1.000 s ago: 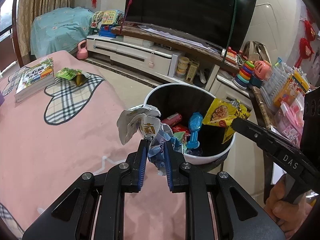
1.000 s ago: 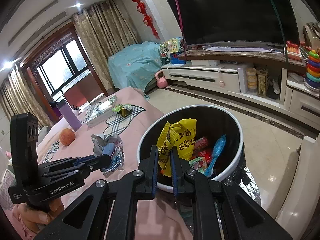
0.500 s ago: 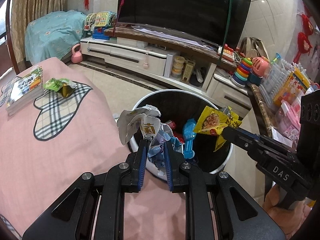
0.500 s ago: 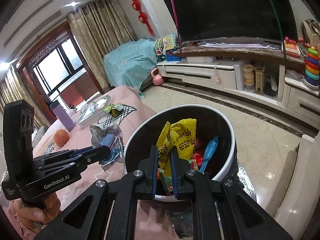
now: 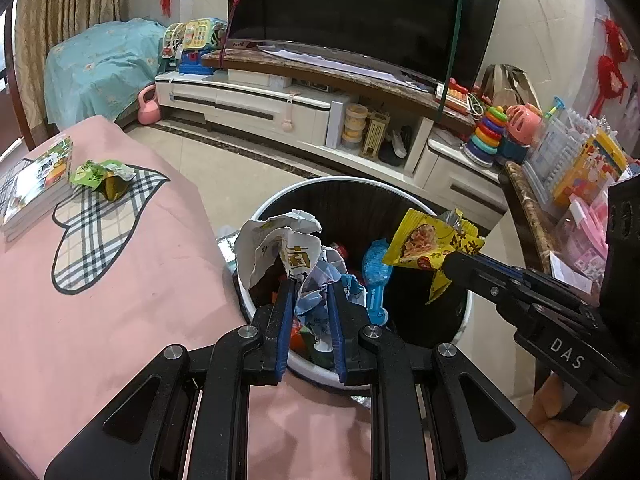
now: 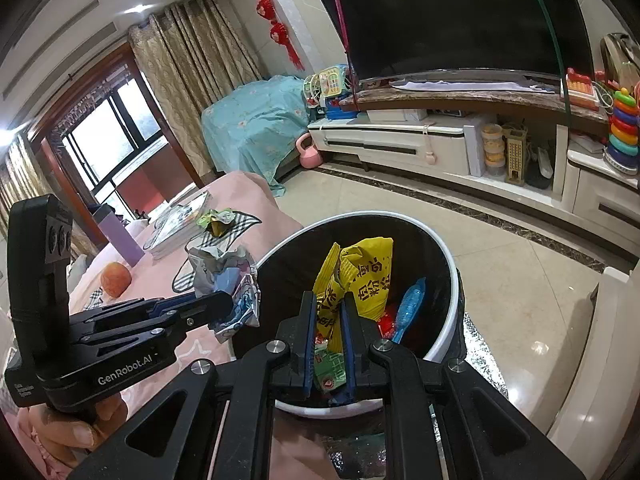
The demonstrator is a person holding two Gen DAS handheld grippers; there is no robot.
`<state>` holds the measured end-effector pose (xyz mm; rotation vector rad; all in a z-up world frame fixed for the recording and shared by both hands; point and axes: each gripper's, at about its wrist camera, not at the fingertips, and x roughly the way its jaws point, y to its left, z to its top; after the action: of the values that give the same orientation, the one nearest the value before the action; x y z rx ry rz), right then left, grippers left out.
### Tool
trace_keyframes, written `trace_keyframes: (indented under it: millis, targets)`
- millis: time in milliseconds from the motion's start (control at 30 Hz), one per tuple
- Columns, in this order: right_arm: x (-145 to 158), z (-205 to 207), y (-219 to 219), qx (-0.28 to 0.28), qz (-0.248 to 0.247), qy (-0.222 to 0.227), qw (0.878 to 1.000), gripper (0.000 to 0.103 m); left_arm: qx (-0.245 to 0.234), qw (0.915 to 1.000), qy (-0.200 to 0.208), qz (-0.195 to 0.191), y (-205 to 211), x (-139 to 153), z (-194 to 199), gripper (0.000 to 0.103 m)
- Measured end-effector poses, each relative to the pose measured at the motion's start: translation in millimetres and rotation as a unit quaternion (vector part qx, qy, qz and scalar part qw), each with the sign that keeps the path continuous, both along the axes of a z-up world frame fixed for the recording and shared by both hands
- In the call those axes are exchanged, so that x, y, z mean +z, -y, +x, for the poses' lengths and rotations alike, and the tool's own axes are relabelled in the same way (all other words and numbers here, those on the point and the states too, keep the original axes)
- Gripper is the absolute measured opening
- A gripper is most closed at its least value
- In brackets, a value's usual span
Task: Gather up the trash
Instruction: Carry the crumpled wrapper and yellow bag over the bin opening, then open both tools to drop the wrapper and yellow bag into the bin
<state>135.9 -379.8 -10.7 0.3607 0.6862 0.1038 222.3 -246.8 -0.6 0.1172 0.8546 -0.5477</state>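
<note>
We are looking across a pink cover point(image 5: 120, 300) with a plaid heart patch, and just past its edge a white-rimmed trash bin point(image 5: 280, 204) is standing on the pale tiled floor. Behind it a big dark television point(image 5: 360, 12) is sitting on a low white cabinet point(image 5: 256, 100), with a pink kettlebell point(image 5: 147, 105) on the floor to the left.

The left tool point(image 5: 310, 280) is pinching a crumpled white and blue wrapper point(image 5: 288, 248), its blue pads pressed together on the wad, and it is hovering over the near rim of the bin. The right tool point(image 6: 328, 300) is clamping a yellow snack bag point(image 6: 360, 276) right above the bin's dark inside (red and blue litter is already lying in there).

Only the right wrist view is catching the window and curtains point(image 6: 188, 80), a purple box point(image 6: 116, 236) and an orange fruit point(image 6: 115, 278) on the cover. Only the left wrist view is taking in the shelf of toys point(image 5: 580, 152) on the far right. Both are showing a green wrapper point(image 5: 102, 174) lying beside a book point(image 5: 36, 184).

Compared with a second ago, the left tool has been sliding off the pink cover towards the bin, and the crumpled wrapper is now hanging over the rim; the yellow bag is staying put.
</note>
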Motion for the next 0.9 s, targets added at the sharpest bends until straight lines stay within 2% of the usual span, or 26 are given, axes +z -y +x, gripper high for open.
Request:
trace_keyframes:
  millis: [900]
  targets:
    - [-12.8, 24.6, 8.7, -0.001, -0.004, -0.037, 0.999, 0.012, 0.004, 0.9994, -0.029, 0.019, 19.3, -17.4, 20.2, 0.017]
